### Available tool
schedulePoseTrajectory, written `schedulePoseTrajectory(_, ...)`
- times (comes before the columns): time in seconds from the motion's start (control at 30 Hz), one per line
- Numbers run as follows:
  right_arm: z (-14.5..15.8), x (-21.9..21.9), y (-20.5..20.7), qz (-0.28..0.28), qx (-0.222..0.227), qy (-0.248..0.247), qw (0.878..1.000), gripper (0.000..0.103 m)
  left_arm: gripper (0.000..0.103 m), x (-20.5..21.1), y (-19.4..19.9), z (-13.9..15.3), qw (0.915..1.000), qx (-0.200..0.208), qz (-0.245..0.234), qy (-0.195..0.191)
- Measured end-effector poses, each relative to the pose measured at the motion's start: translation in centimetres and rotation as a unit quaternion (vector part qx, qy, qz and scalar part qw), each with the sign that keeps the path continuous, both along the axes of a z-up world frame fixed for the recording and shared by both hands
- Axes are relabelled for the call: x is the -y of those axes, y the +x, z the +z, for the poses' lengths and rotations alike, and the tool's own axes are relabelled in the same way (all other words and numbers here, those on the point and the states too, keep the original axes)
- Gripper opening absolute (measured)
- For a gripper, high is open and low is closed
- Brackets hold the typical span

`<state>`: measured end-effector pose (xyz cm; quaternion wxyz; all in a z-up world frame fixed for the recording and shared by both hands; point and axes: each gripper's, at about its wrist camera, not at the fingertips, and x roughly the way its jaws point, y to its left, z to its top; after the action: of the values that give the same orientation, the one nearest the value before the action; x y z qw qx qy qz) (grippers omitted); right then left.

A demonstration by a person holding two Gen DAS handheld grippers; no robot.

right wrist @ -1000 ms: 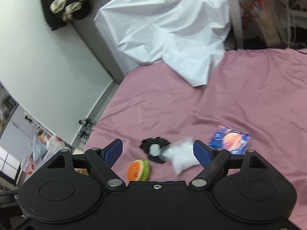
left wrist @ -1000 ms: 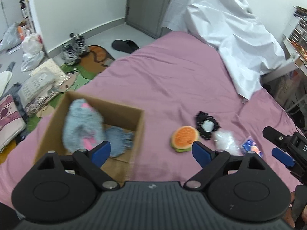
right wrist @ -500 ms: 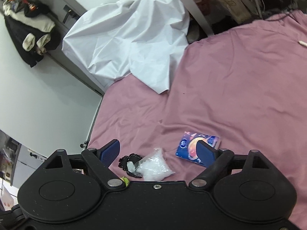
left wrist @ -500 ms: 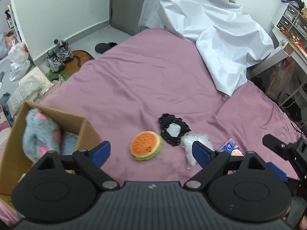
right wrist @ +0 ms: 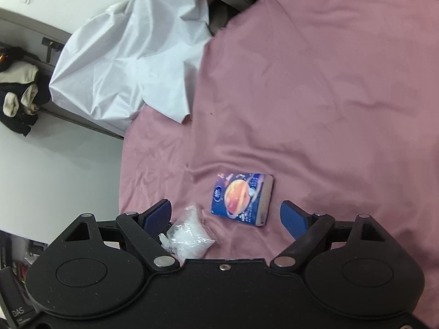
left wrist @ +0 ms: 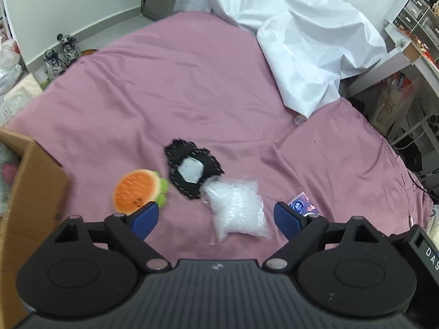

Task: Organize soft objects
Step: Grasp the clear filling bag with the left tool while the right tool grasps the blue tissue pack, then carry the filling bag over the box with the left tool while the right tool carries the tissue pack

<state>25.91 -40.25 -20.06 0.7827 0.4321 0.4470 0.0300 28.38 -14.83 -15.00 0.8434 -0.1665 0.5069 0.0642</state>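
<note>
- The left gripper [left wrist: 216, 216] hangs above the pink bedsheet [left wrist: 170, 87], jaws spread wide and gripping nothing.
- A clear bag of white filling [left wrist: 237, 211] lies on the sheet, between the spread fingers in the left wrist view.
- Touching the bag's far edge is a black pouch [left wrist: 192, 168]; beyond that pouch lies a burger plush [left wrist: 138, 190], near a cardboard box [left wrist: 33, 192].
- The right gripper [right wrist: 226, 215] is spread too, empty, over a blue planet-print packet [right wrist: 242, 196] beside the bag.

Both wrist views downward, sharing white packet [left wrist: 238, 212]
</note>
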Motion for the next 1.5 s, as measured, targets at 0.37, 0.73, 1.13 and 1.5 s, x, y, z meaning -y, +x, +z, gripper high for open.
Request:
schedulePoseTrajectory(0.37,-3.3,-0.4,1.6,0.005,-0.034,0.036,0.999,0.079,0.085,1.0,2.4,-4.1,0.9988,-0.030,0.013,-0.036)
schedulePoseTrajectory(0.73,-4.6,-1.3,3.0,0.012,-0.049,0.009,0.999,0.031,0.042,0.4,2.7,-5.0,0.9966,-0.056,0.013,-0.059)
schedulePoseTrajectory(1.13,-1.8,-1.7,0.3,0.007,-0.006,-0.009,1.000,0.018,0.038,-1.3,-0.4,0.0,0.9980,-0.029,0.003,-0.056)
schedulePoseTrajectory(1.5,2.5,-3.0,-3.0,0.026,0.041,-0.024,0.999,0.017,0.038,-5.5,-5.8,5.1,0.9988,0.014,0.021,-0.041)
